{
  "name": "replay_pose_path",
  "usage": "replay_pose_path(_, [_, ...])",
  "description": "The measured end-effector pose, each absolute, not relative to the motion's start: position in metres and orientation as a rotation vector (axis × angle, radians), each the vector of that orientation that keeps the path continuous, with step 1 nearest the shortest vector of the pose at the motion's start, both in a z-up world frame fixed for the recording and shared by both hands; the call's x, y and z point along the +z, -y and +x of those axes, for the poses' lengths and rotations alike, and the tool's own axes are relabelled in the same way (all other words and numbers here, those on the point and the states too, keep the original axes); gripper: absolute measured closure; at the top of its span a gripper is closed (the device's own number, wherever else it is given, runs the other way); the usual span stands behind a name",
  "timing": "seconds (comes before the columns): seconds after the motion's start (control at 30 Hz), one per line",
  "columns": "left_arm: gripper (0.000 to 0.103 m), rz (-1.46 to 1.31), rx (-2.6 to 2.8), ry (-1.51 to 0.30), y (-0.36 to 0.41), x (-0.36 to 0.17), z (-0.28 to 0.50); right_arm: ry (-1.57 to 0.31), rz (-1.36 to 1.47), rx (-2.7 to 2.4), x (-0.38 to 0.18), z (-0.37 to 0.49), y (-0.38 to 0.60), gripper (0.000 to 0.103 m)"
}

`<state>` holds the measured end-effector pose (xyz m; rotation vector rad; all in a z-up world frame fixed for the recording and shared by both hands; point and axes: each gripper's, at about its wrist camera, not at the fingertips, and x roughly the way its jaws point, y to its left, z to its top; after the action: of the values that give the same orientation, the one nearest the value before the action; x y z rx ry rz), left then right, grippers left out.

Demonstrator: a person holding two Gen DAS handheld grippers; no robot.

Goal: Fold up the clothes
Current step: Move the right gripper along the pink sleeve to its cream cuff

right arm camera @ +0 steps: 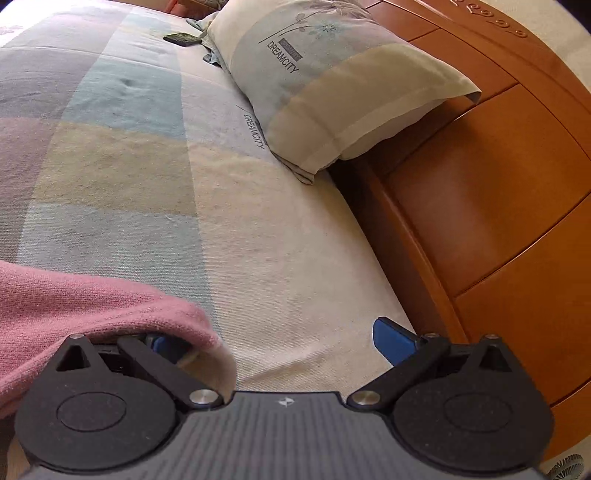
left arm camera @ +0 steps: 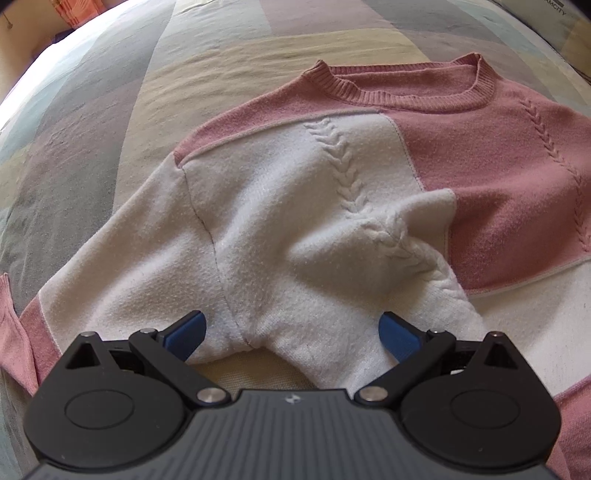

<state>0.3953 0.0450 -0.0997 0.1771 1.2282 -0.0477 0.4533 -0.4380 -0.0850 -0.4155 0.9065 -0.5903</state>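
A pink and white knit sweater (left arm camera: 332,177) lies on the bed, its ribbed collar (left arm camera: 410,92) at the far end. A white side panel is folded over the pink body, with a bunched ridge along the braided cable line. My left gripper (left arm camera: 291,332) is open, its blue fingers (left arm camera: 184,332) spread wide on either side of the white fabric's near edge. In the right wrist view my right gripper (right arm camera: 273,343) is open too. A pink part of the sweater (right arm camera: 92,306) drapes over its left finger; the right blue finger (right arm camera: 395,339) is bare above the bedsheet.
The bed has a striped pastel sheet (right arm camera: 110,147). A pillow (right arm camera: 325,74) printed "DREAMCITY" leans at the wooden headboard (right arm camera: 498,184) on the right. A small dark object (right arm camera: 181,38) lies far back on the bed. An orange cloth (left arm camera: 77,11) shows at the far left.
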Motion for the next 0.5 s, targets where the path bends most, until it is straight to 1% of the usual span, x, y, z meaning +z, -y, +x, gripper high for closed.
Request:
replay_pose_path(0.13, [0.003, 0.184, -0.049, -1.234, -0.047, -0.104, 0.397, -0.816, -0.474, -0.585, -0.075, 0.447, 0.431, 0.000])
replay_pose_path(0.3, [0.003, 0.159, -0.043, -1.244, -0.049, -0.107, 0.399, -1.025, -0.479, -0.420, -0.099, 0.443, 0.423, 0.000])
replay_pose_path(0.5, [0.001, 0.128, -0.036, -1.257, -0.052, -0.111, 0.400, -1.065, -0.285, -0.316, -0.103, 0.406, 0.410, 0.000])
